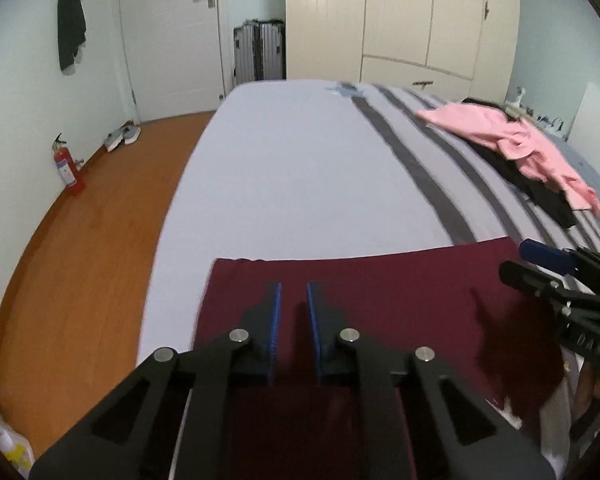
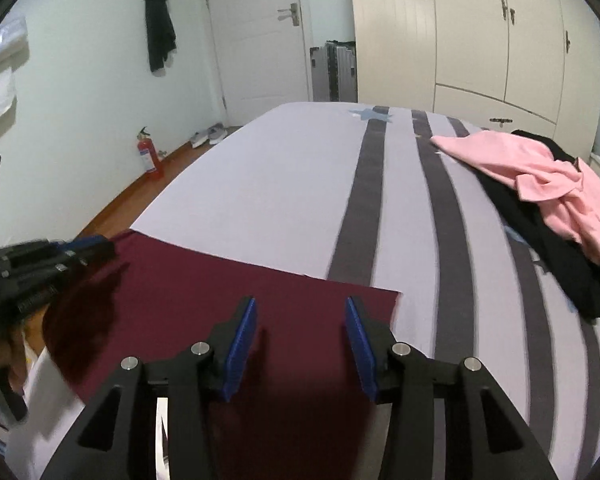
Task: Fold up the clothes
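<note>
A dark red garment (image 1: 380, 288) (image 2: 204, 292) lies flat and folded on the near edge of the bed (image 1: 300, 180) (image 2: 260, 200). Its far edge is straight. My left gripper (image 1: 293, 286) hovers over the garment's left part. The blue pads stand a narrow gap apart with nothing between them. My right gripper (image 2: 301, 302) is over the garment's right part near its right corner, open wide and empty. Each gripper shows in the other's view: the right gripper (image 1: 516, 260) at the right edge, the left gripper (image 2: 96, 248) at the left edge.
A pink garment (image 1: 512, 140) (image 2: 540, 172) lies in a heap over a black garment (image 1: 548, 200) (image 2: 540, 236) at the bed's right. A fire extinguisher (image 1: 66, 170) and shoes (image 1: 122, 136) stand by the left wall. A suitcase (image 1: 258, 52) and a wardrobe (image 1: 400, 12) lie beyond the bed.
</note>
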